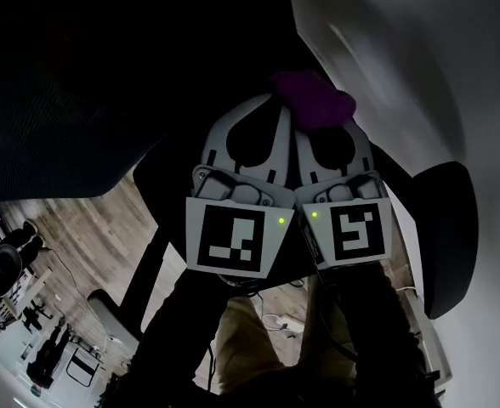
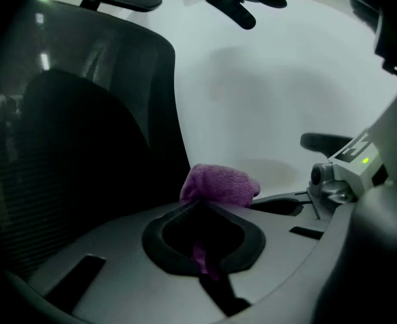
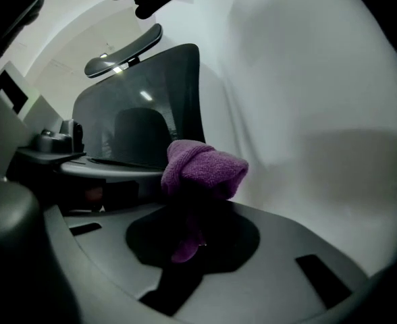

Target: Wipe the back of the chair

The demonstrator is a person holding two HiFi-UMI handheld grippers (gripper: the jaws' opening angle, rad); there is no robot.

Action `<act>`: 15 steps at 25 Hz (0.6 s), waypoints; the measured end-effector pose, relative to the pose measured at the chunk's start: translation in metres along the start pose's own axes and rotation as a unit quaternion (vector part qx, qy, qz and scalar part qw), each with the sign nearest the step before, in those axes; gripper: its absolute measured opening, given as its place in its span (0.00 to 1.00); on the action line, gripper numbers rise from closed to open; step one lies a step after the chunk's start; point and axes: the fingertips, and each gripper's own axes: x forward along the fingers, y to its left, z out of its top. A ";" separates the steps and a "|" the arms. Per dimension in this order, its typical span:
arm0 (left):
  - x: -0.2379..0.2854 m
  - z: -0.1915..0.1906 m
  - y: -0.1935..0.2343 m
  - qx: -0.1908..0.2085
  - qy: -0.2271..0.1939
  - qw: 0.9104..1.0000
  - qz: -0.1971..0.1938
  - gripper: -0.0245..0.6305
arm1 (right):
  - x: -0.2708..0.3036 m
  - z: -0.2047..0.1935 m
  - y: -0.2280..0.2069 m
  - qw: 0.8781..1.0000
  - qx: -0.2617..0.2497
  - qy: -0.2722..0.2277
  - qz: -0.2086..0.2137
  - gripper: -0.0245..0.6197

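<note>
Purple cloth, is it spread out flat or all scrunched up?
Scrunched up: the cloth is a rolled lump pinched by the left claw and right claw.

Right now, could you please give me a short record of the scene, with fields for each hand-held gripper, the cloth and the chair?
left hand-held gripper: shut on the purple cloth
right hand-held gripper: shut on the same cloth
grippers: side by side, tips together
cloth: bunched up, sticking out beyond both sets of jaws
chair back: dark mesh, upright, left of the cloth
contact with chair: cannot tell
</note>
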 end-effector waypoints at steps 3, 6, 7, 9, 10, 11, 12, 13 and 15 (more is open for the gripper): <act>-0.027 0.047 0.010 -0.003 -0.011 1.000 0.010 0.05 | -0.010 0.053 0.023 1.000 -0.007 -0.024 0.017 0.12; -0.064 0.085 0.031 0.008 -0.024 0.999 0.028 0.05 | -0.017 0.098 0.060 0.998 -0.019 -0.038 0.036 0.12; -0.079 0.099 0.035 0.007 -0.034 0.999 0.041 0.05 | -0.022 0.114 0.074 0.997 -0.026 -0.048 0.047 0.12; -0.115 0.128 0.040 0.010 -0.051 0.996 0.068 0.05 | -0.040 0.147 0.102 0.994 -0.042 -0.067 0.070 0.12; -0.135 0.143 0.040 0.016 -0.054 0.995 0.077 0.05 | -0.052 0.163 0.117 0.993 -0.049 -0.073 0.079 0.12; -0.154 0.157 0.040 0.020 -0.056 0.995 0.084 0.05 | -0.064 0.178 0.132 0.992 -0.054 -0.077 0.088 0.12; -0.172 0.170 0.040 0.020 -0.060 0.994 0.090 0.05 | -0.074 0.192 0.145 0.991 -0.059 -0.079 0.095 0.12; -0.186 0.182 0.041 0.019 -0.065 0.993 0.096 0.05 | -0.083 0.204 0.157 0.990 -0.062 -0.081 0.102 0.12; -0.206 0.201 0.043 0.014 -0.076 0.991 0.110 0.05 | -0.094 0.223 0.171 0.988 -0.069 -0.082 0.115 0.12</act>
